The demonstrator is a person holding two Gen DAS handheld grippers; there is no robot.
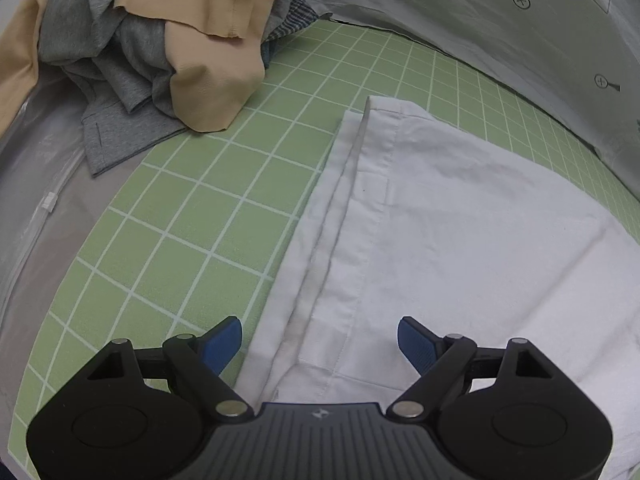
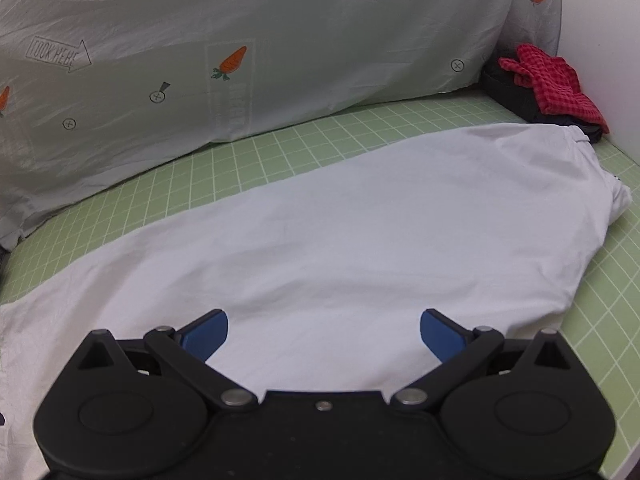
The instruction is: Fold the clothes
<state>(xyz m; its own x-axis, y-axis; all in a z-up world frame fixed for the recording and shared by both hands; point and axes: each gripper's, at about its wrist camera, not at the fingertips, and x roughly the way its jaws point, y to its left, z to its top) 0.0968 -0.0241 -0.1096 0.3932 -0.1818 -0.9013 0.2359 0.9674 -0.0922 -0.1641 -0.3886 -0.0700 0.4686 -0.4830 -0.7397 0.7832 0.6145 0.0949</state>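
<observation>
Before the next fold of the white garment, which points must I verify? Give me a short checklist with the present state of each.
1. Left claw open, holding nothing: ok.
2. Right claw open, holding nothing: ok.
3. White garment lies spread on the green grid mat: ok.
4. Hemmed edge lies straight, in front of the left claw: ok.
5. Pile of beige and grey clothes is apart from the white garment: ok.
6. Gathered end near the red checked cloth lies flat: not ok, it is bunched.
</observation>
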